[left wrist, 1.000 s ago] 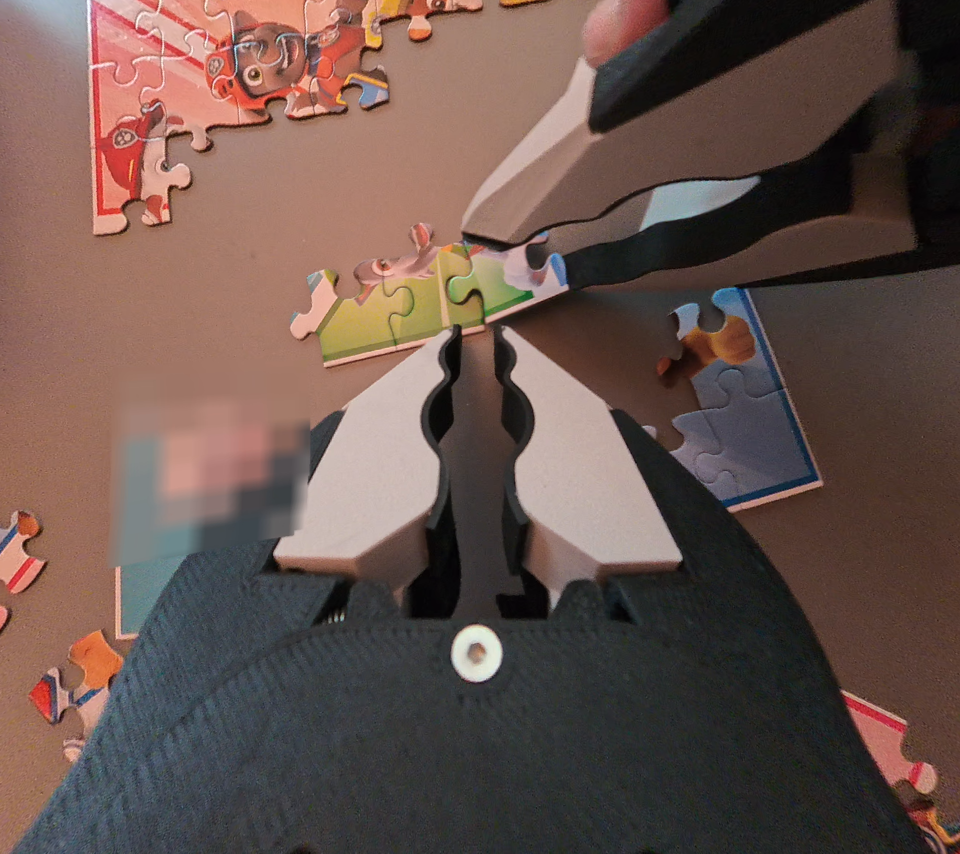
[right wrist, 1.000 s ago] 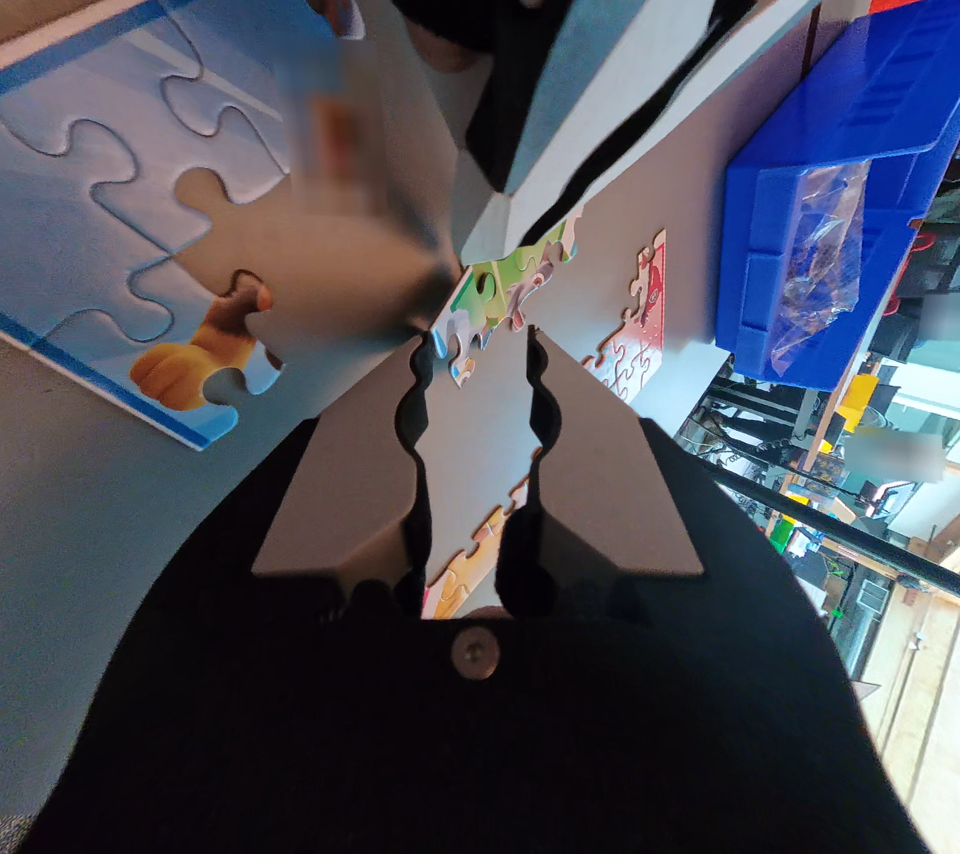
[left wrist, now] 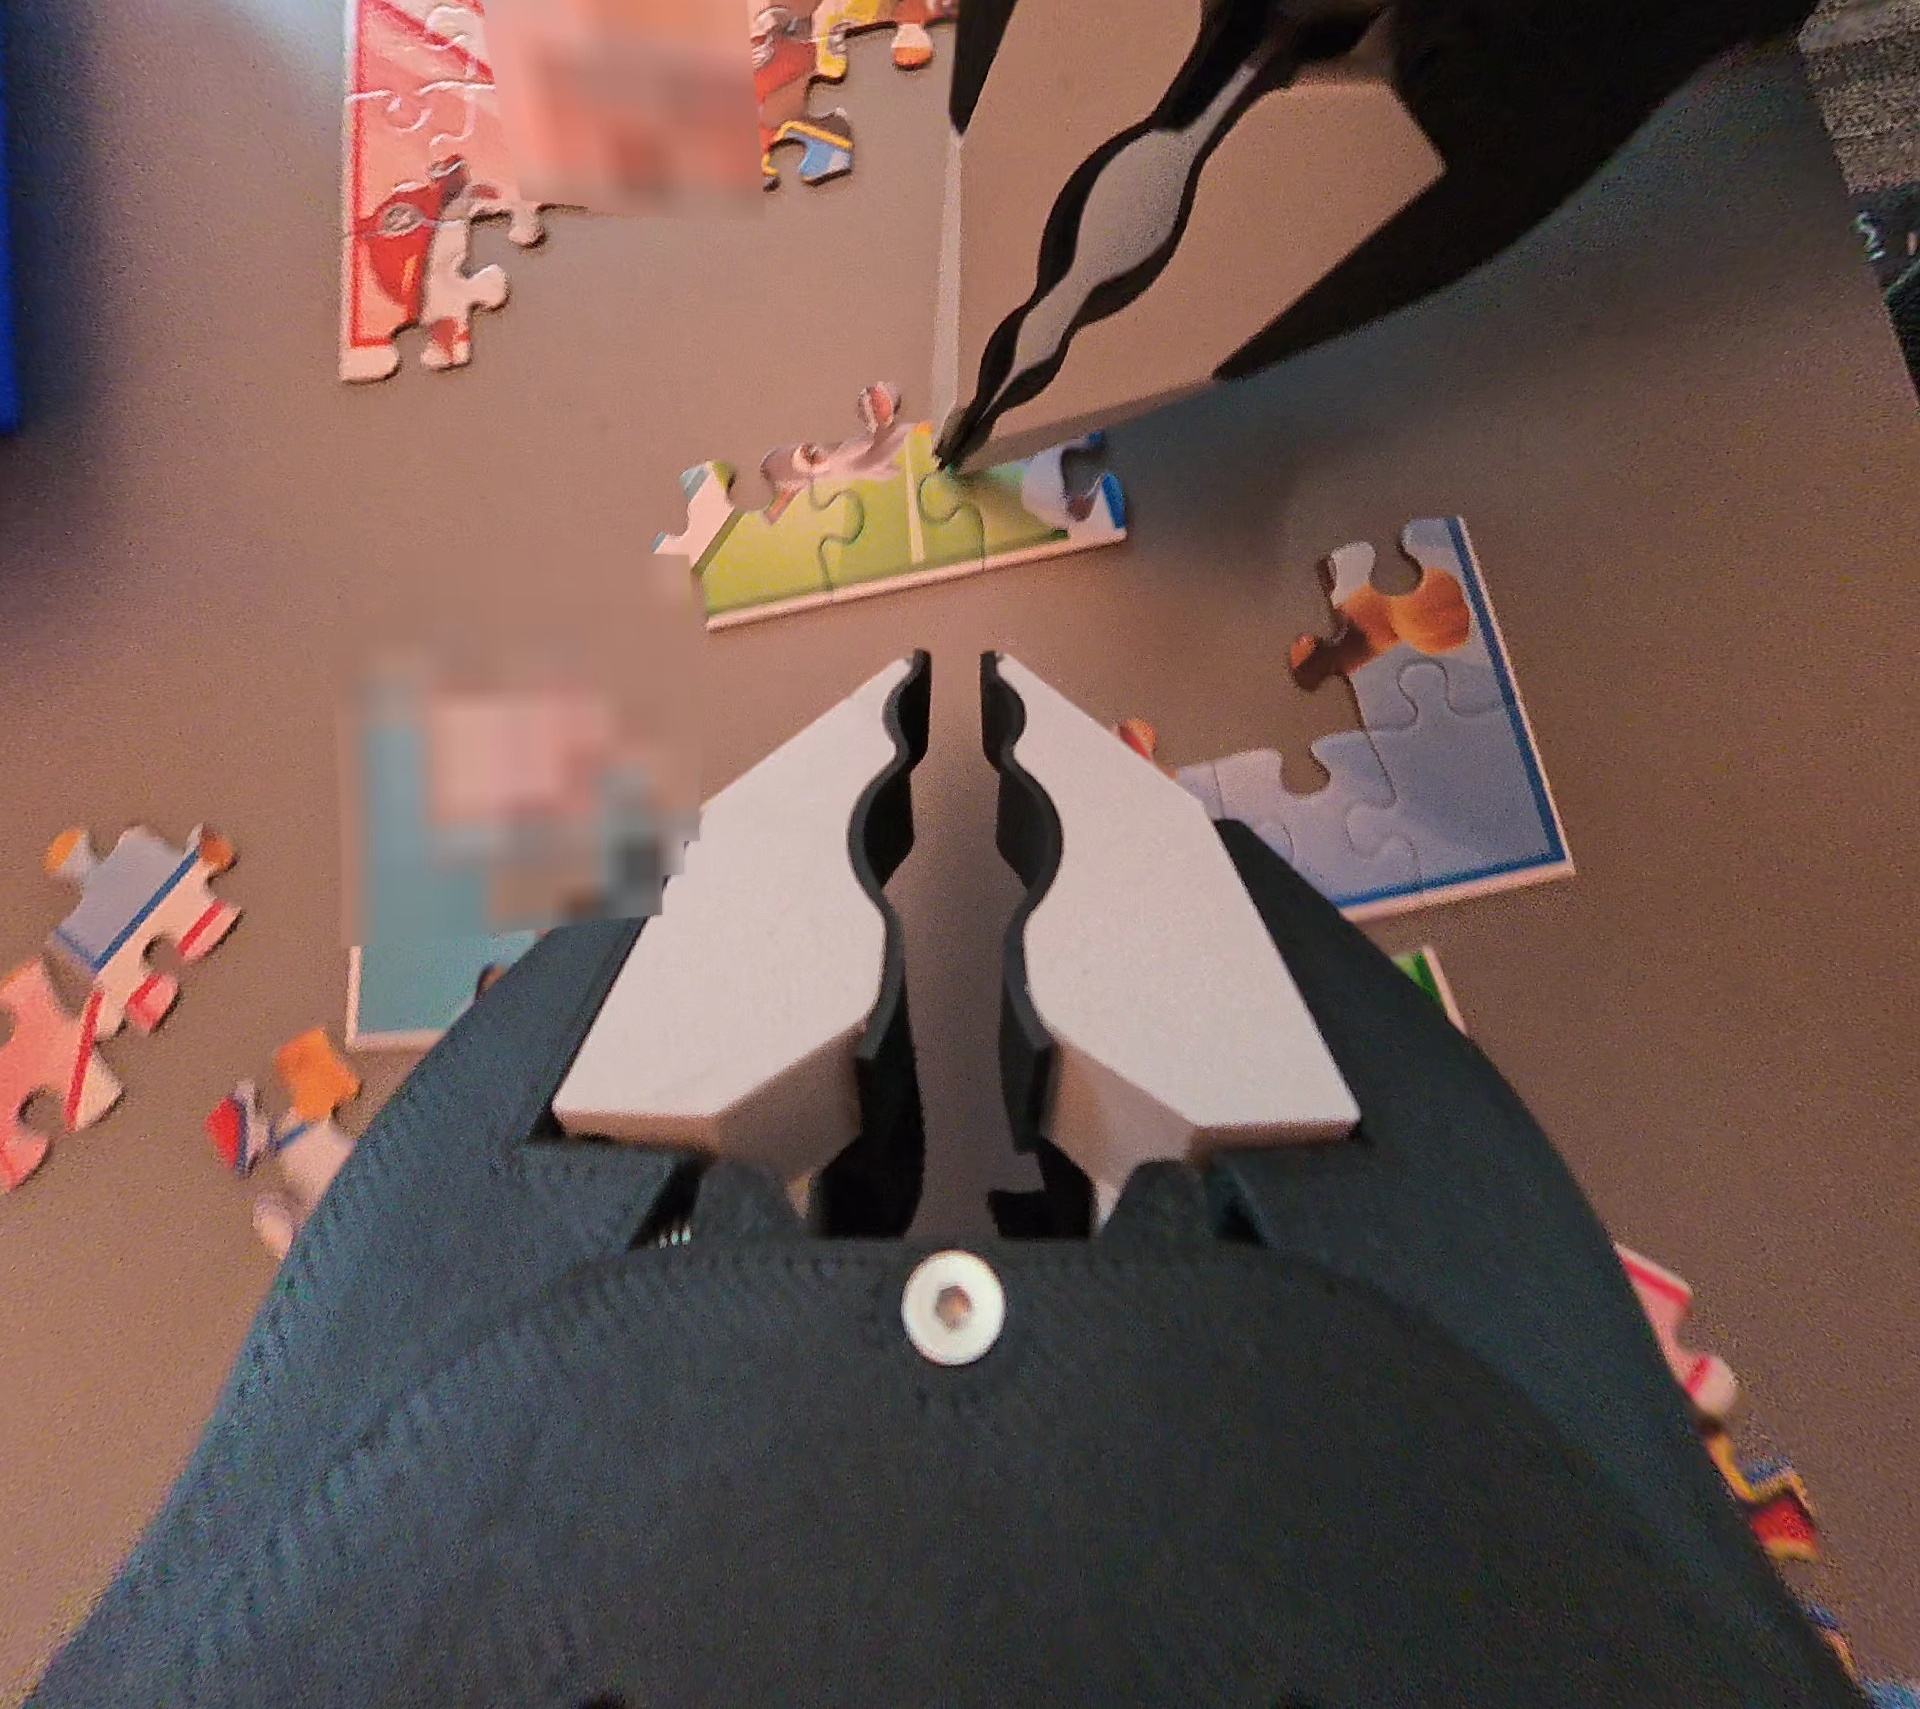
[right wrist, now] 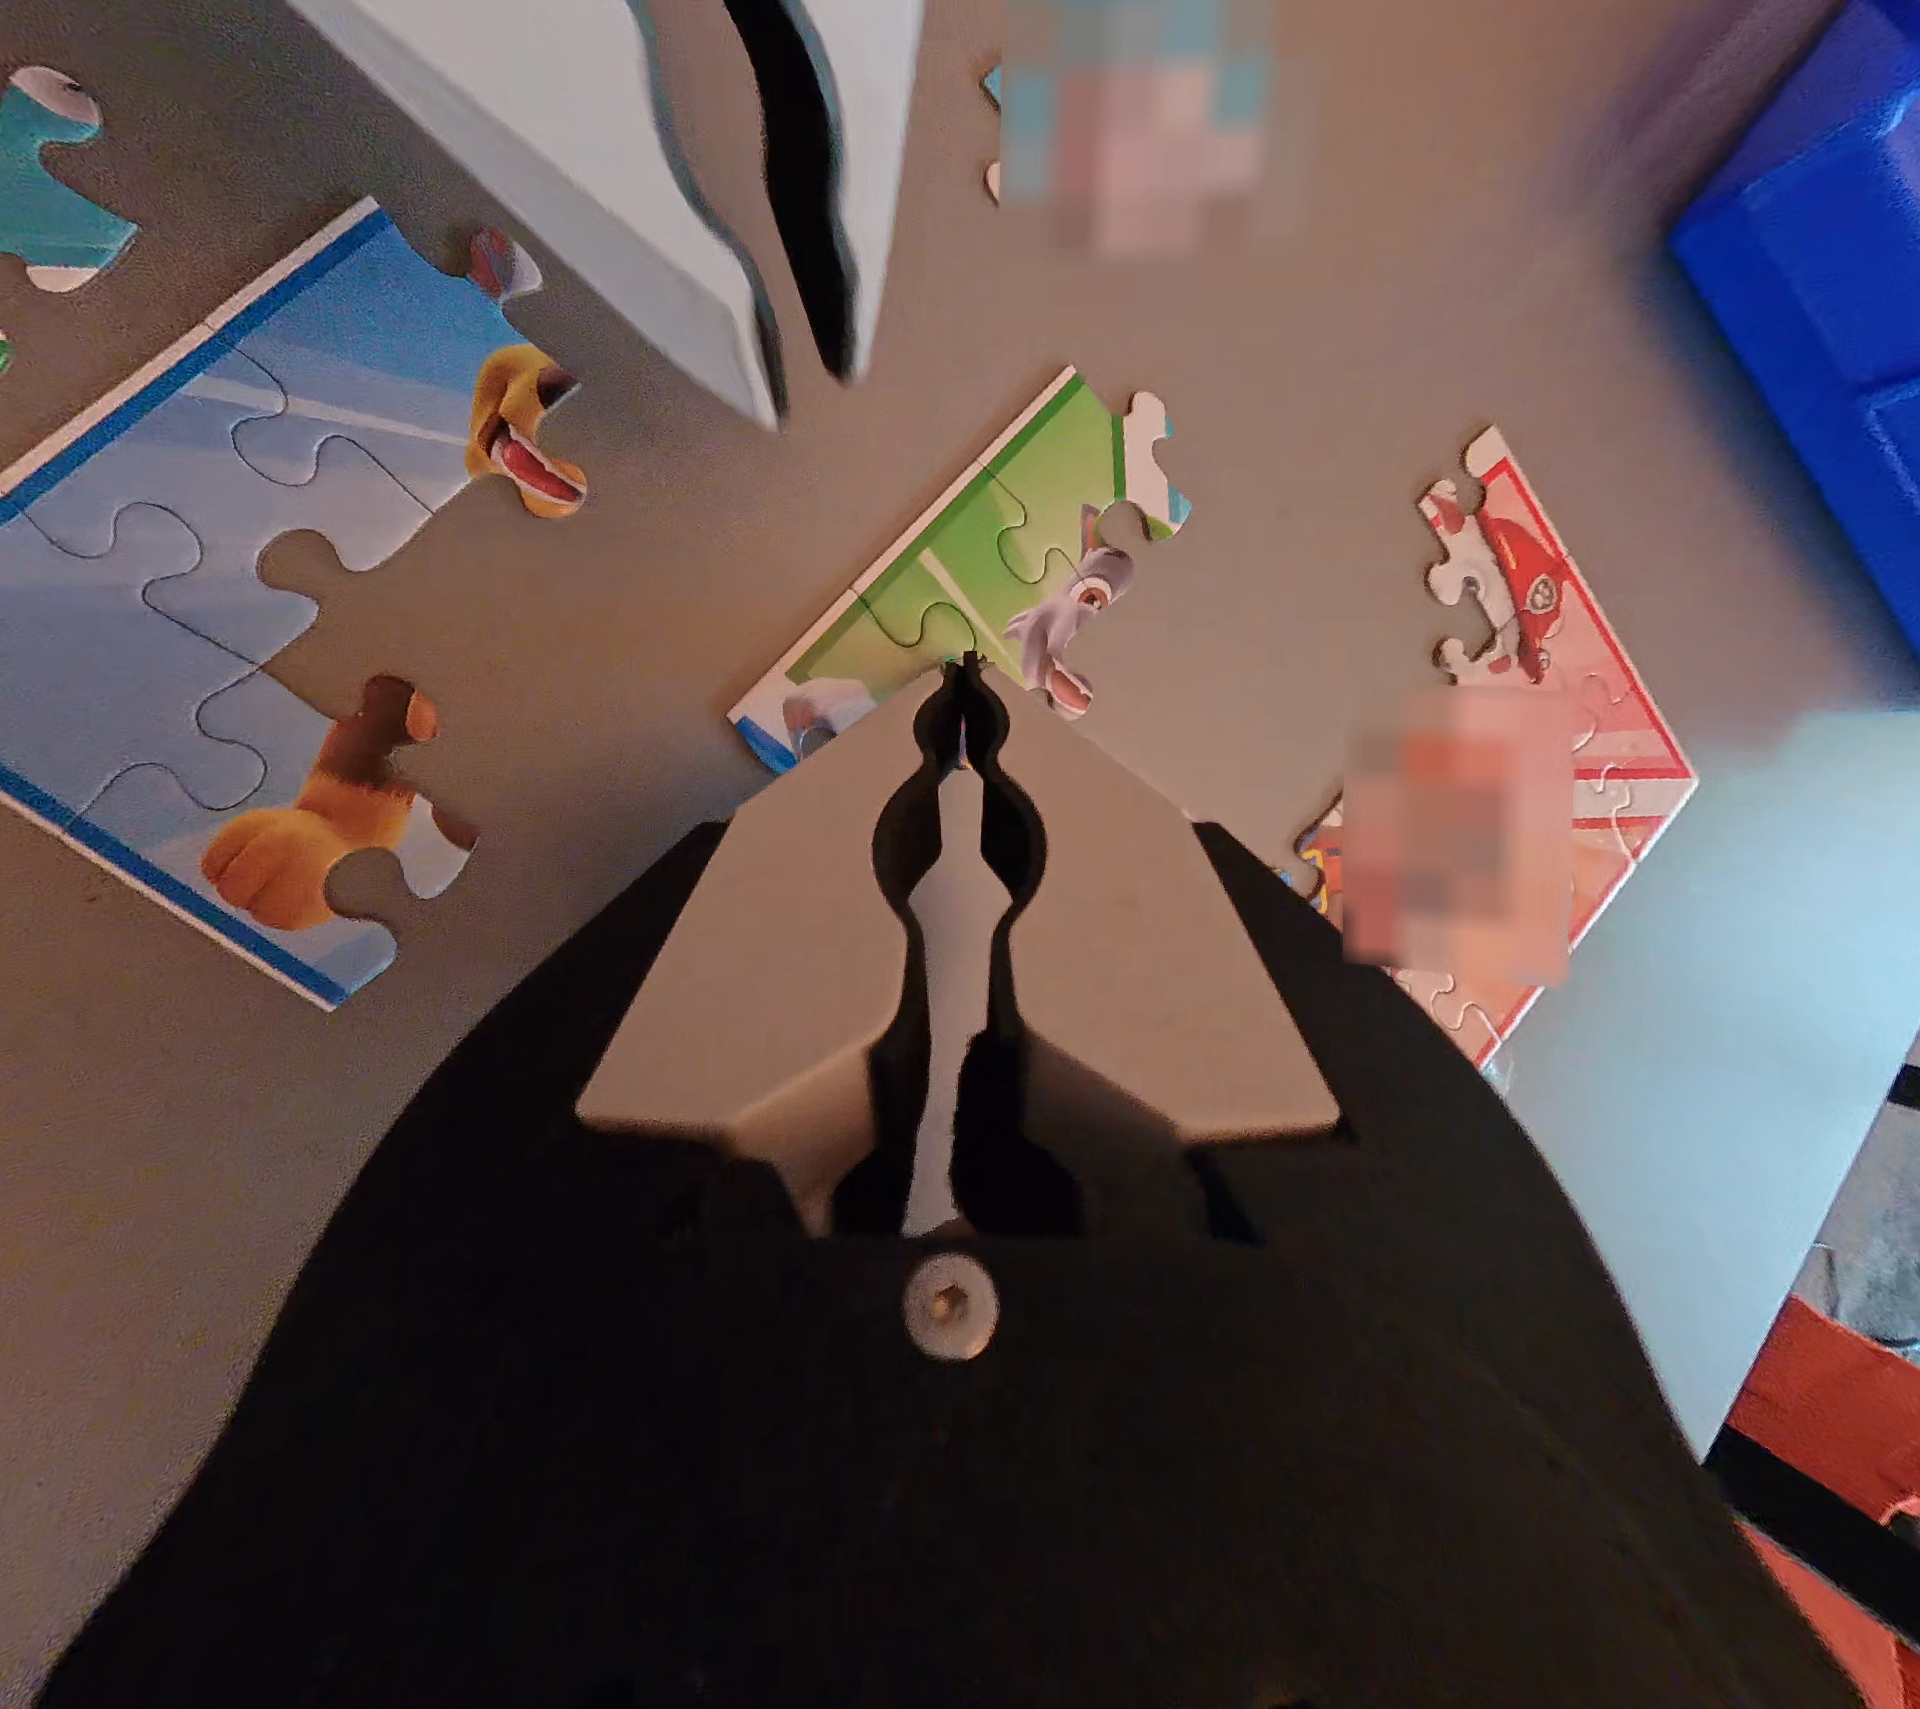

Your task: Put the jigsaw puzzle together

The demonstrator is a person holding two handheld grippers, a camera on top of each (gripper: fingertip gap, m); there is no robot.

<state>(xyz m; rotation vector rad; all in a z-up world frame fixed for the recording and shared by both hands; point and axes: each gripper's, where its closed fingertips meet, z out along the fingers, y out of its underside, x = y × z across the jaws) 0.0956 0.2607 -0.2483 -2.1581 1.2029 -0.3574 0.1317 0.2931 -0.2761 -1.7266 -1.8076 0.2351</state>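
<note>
Swung from a flat reach to a steep downward tilt, the right gripper (left wrist: 951, 454) now stands its closed fingers tip-down on the far edge of the green puzzle strip (left wrist: 894, 537), mid-desk (left wrist: 1455, 433). Pulled back to the near side of the strip, the left gripper (left wrist: 954, 672) hovers with fingers slightly parted, holding nothing. A red section (left wrist: 416, 132) lies far left, a blue section (left wrist: 1455, 776) right.

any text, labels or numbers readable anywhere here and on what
None can be read.
Green puzzle strip: pictures only, no lettering in view.
Red puzzle section and blue puzzle section: pictures only, partly under mosaic patches.
Blue bin: blurred, no label visible.
Left gripper and right gripper: plain grey fingers, no markings.
</note>
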